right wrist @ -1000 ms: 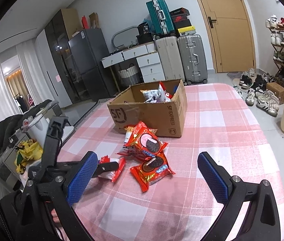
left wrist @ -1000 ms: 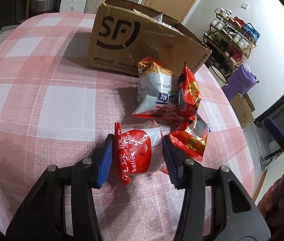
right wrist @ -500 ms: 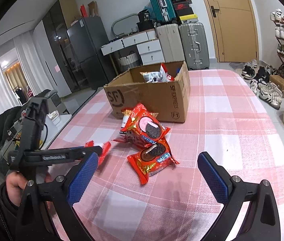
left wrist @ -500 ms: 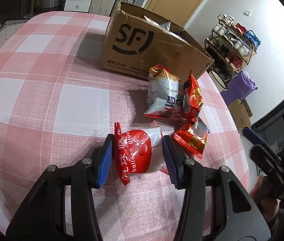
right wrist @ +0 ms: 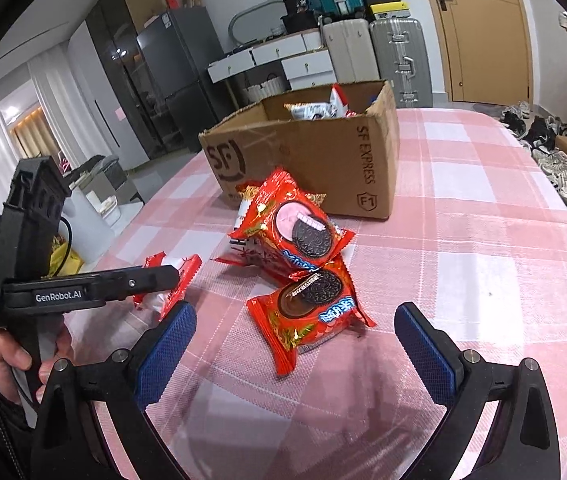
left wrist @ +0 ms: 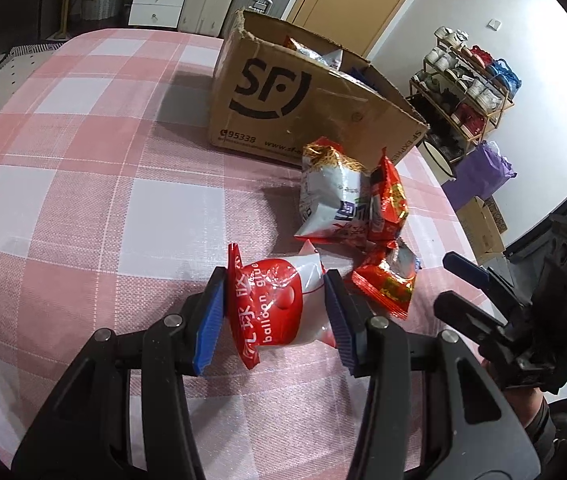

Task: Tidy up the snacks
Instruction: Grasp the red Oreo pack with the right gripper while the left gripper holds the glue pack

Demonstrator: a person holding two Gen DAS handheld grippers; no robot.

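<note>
My left gripper [left wrist: 275, 316] is shut on a red and white balloon-glue packet [left wrist: 279, 304] and holds it above the checked tablecloth [left wrist: 83, 208]. The packet also shows in the right wrist view [right wrist: 175, 276]. A small pile of snack packets [left wrist: 347, 204] lies in front of the open SF cardboard box [left wrist: 295, 108], which holds several packets. My right gripper [right wrist: 295, 352] is open and empty, just short of a red cookie packet [right wrist: 311, 308]. A second red cookie packet [right wrist: 295, 224] lies on the pile behind it. The box also shows in the right wrist view [right wrist: 323, 160].
The table's right edge [right wrist: 555, 200] drops to a floor with shoes and a bin. Suitcases [right wrist: 399, 56], drawers and a fridge stand behind the box. A shoe rack [left wrist: 467, 92] stands beyond the table.
The left gripper has carried the packet nearer the box. The right gripper has moved forward and down toward the cookie packets, still open.
</note>
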